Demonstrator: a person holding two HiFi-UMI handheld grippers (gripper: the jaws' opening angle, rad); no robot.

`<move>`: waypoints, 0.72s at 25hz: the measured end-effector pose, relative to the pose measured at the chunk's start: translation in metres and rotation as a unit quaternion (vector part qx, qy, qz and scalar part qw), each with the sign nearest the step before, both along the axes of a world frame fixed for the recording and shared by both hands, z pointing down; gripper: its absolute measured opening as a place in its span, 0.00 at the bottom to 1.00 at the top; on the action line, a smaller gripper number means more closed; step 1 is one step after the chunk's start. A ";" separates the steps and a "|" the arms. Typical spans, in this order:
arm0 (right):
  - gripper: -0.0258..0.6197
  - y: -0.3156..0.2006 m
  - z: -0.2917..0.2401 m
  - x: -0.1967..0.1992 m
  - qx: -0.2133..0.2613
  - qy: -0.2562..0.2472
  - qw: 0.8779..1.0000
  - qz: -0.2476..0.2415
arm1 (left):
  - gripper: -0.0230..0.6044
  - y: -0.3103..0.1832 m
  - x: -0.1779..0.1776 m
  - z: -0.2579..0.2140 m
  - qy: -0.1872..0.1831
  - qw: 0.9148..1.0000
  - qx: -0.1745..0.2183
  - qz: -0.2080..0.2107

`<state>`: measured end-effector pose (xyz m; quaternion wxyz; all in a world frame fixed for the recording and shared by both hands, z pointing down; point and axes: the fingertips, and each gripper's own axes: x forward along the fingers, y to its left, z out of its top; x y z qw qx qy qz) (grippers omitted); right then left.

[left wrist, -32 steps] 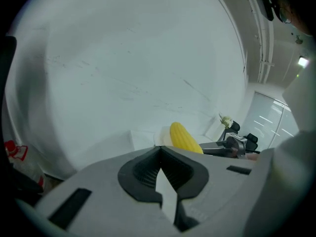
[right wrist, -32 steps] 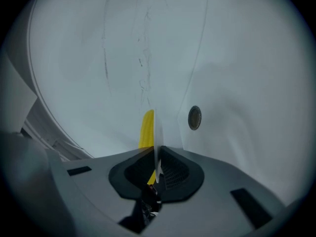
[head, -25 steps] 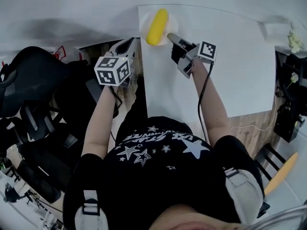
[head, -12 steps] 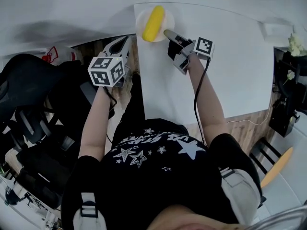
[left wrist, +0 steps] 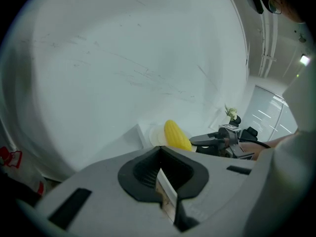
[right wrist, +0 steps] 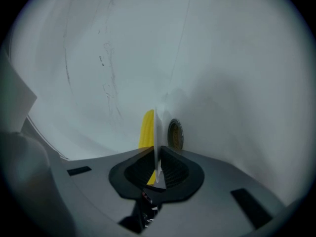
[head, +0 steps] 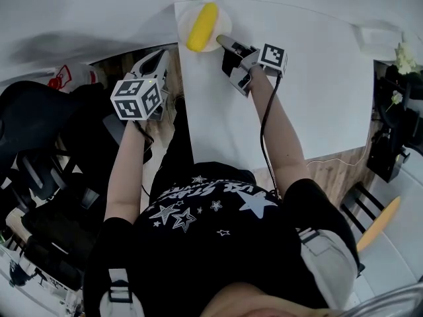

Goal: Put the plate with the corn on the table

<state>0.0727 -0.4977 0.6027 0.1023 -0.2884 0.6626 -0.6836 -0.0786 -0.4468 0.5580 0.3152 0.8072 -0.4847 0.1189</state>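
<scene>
A yellow corn cob (head: 201,26) lies on a small white plate (head: 221,18) at the far left corner of the white table (head: 310,84). My right gripper (head: 221,41) is shut on the plate's near rim. In the right gripper view the plate (right wrist: 157,127) shows edge-on between the pads, with the corn (right wrist: 147,128) on its left. Whether the plate rests on the tabletop or hangs just above it I cannot tell. My left gripper (head: 156,62) is shut and holds nothing, off the table's left side. Its view shows the corn (left wrist: 176,135) and the right gripper (left wrist: 217,141) ahead.
White items (head: 378,38) and a small flower bunch (head: 404,57) sit at the table's far right corner. A black chair (head: 39,157) and a red-printed bag (head: 66,74) stand left of the table. A wooden chair (head: 382,224) is at the right. A white wall lies beyond the table.
The whole head view has drifted left and up. The right gripper keeps its grip on the plate at the table's corner; the left gripper stays beside the table.
</scene>
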 end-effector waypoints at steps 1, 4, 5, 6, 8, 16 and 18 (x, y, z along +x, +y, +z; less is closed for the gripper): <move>0.09 0.000 0.002 0.001 -0.004 -0.001 1.000 0.002 | 0.05 0.000 0.001 0.000 0.000 1.000 0.000 0.000; 0.09 -0.002 0.006 0.004 -0.015 -0.006 1.000 0.012 | 0.05 -0.001 0.003 0.001 0.000 1.000 -0.002 0.000; 0.09 -0.002 0.007 0.004 -0.020 -0.007 1.000 0.015 | 0.05 -0.001 0.003 0.001 0.000 1.000 -0.002 0.001; 0.09 -0.002 0.007 0.004 -0.022 -0.006 1.000 0.016 | 0.05 -0.001 0.003 0.002 0.000 1.000 -0.003 0.001; 0.09 -0.003 0.005 0.002 -0.022 -0.001 1.000 0.016 | 0.05 0.000 0.004 0.002 0.000 1.000 -0.003 0.002; 0.07 -0.005 0.012 0.001 -0.060 0.016 0.997 0.045 | 0.05 -0.003 0.003 0.001 0.001 1.000 -0.003 0.003; 0.06 -0.006 0.013 0.001 -0.066 0.024 0.996 0.048 | 0.05 -0.002 0.003 0.002 0.002 1.000 -0.005 0.002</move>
